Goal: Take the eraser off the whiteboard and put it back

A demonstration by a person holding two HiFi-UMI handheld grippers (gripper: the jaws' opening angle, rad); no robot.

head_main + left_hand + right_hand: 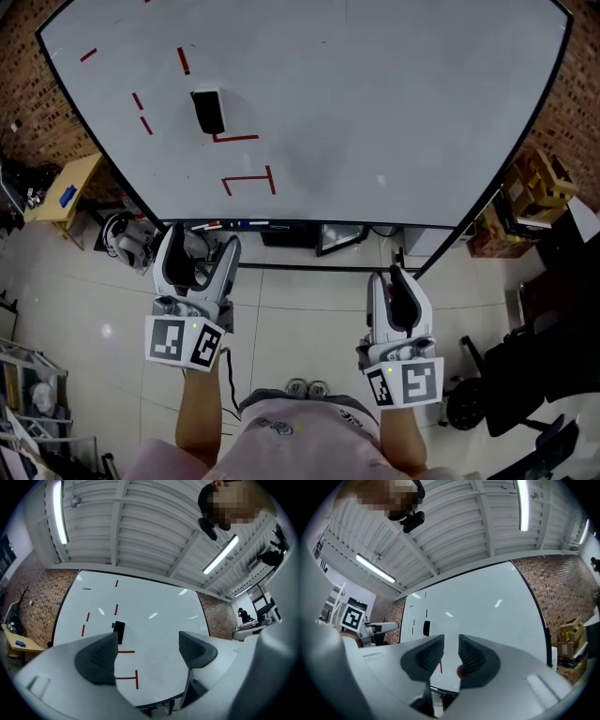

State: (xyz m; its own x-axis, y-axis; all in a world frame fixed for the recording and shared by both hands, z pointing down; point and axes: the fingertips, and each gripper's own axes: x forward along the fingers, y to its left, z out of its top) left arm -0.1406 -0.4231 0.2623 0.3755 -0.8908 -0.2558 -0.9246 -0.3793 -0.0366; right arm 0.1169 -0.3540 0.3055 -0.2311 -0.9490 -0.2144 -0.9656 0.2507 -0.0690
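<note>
The black eraser [208, 111] sticks on the upper left of the whiteboard [394, 94], among red line marks. It also shows in the left gripper view as the eraser [119, 631] just above the left jaw, and small and far in the right gripper view as the eraser [426, 628]. My left gripper [199, 246] is held below the board's bottom edge, well short of the eraser, its jaws wide open with nothing between them [147, 651]. My right gripper [389, 277] hangs lower to the right, jaws shut and empty [451, 656].
A marker tray [234, 225] runs along the board's bottom edge. A yellow table [66, 183] stands at the left, cardboard boxes [536, 183] at the right, a black chair [511, 375] at lower right. Brick wall lies behind the board.
</note>
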